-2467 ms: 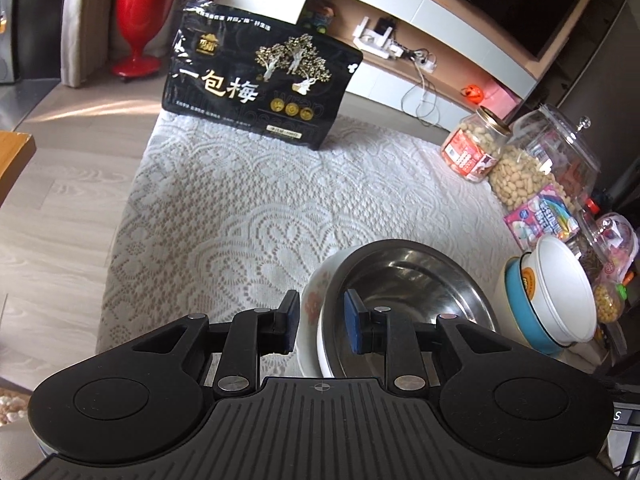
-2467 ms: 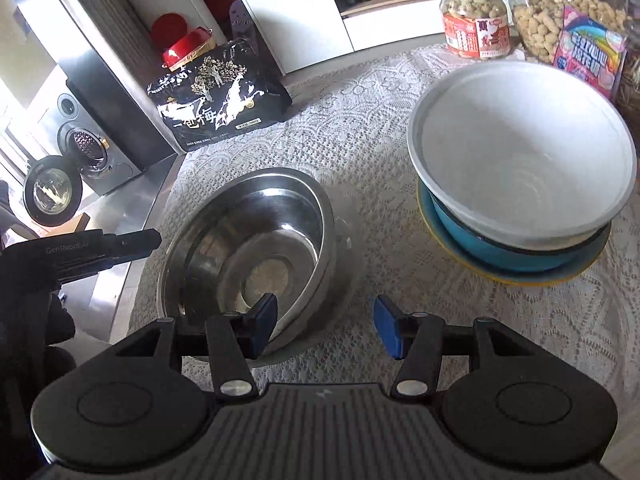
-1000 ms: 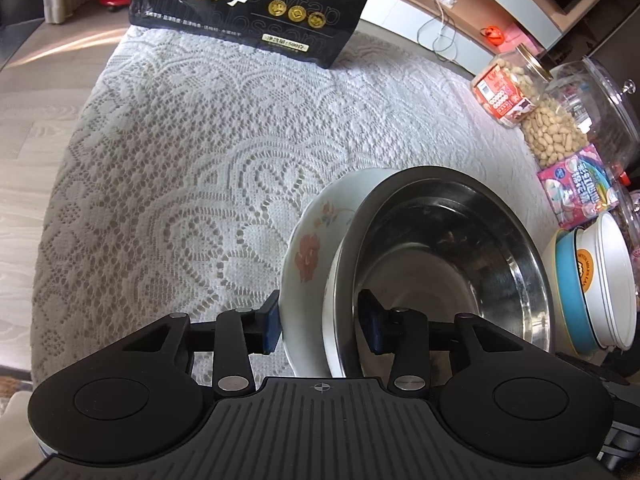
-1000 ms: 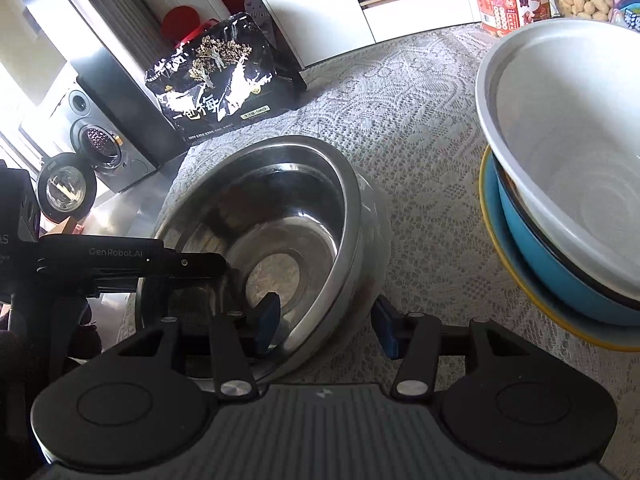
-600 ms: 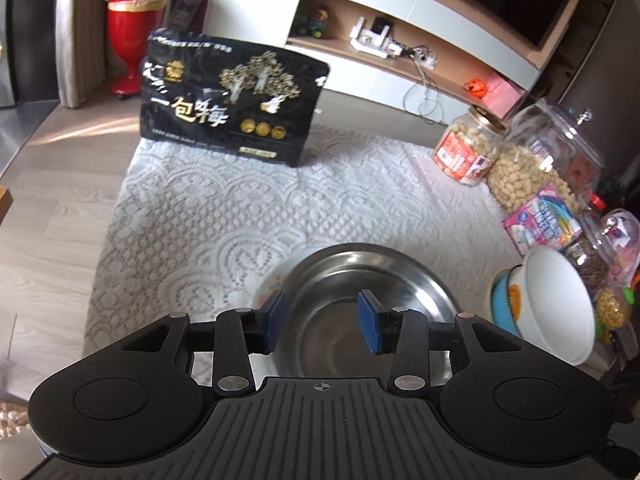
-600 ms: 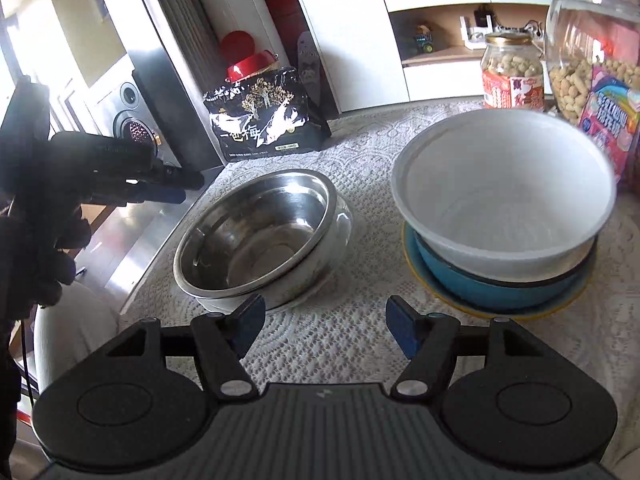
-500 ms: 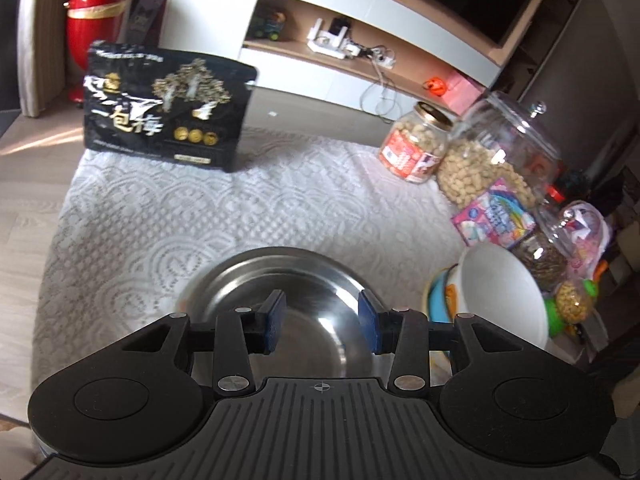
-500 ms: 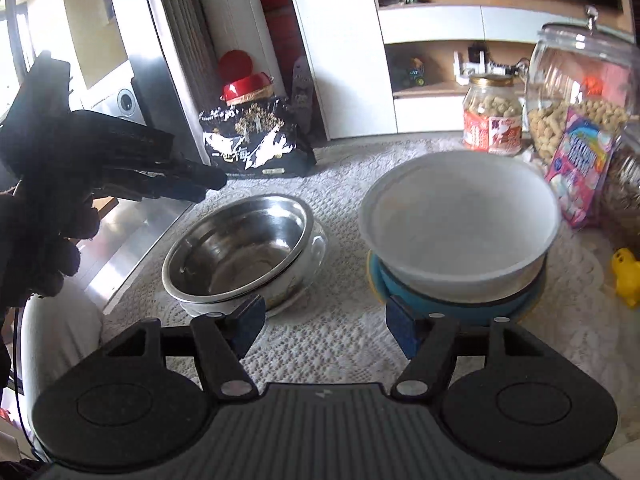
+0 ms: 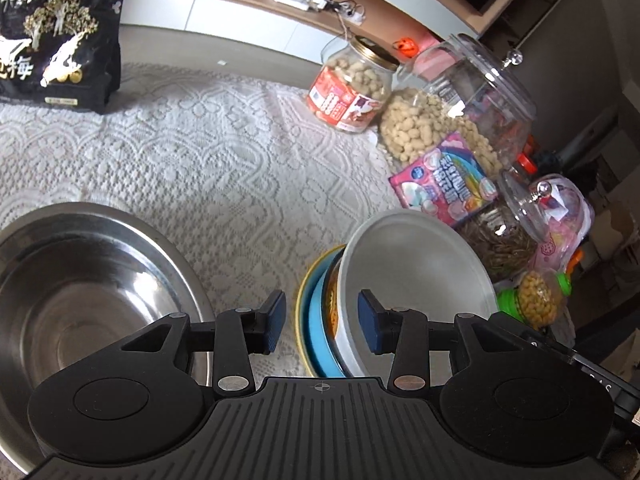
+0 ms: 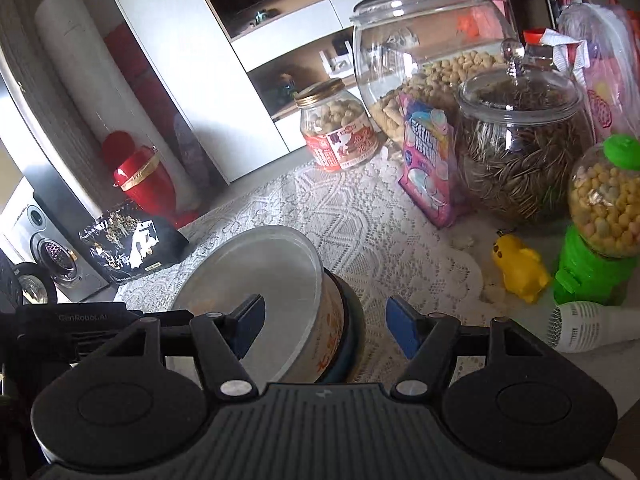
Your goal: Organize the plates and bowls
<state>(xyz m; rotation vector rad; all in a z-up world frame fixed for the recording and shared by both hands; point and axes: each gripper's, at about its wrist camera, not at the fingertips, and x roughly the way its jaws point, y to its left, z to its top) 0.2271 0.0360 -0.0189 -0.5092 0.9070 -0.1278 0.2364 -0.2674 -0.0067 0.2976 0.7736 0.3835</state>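
Both grippers, left gripper (image 9: pixel 320 328) and right gripper (image 10: pixel 322 330), fingers apart and empty, flank the white bowl (image 10: pixel 256 280); a clumsy pinch could topple its stack.

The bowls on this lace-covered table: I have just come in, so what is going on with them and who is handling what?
A person is tidying dishes with a handheld gripper in each hand. Neither holds anything now: the left gripper and the right gripper both stand open over the stack of bowls, a white bowl nested in a blue bowl on a yellow-rimmed plate. The steel bowl sits apart on the lace tablecloth.
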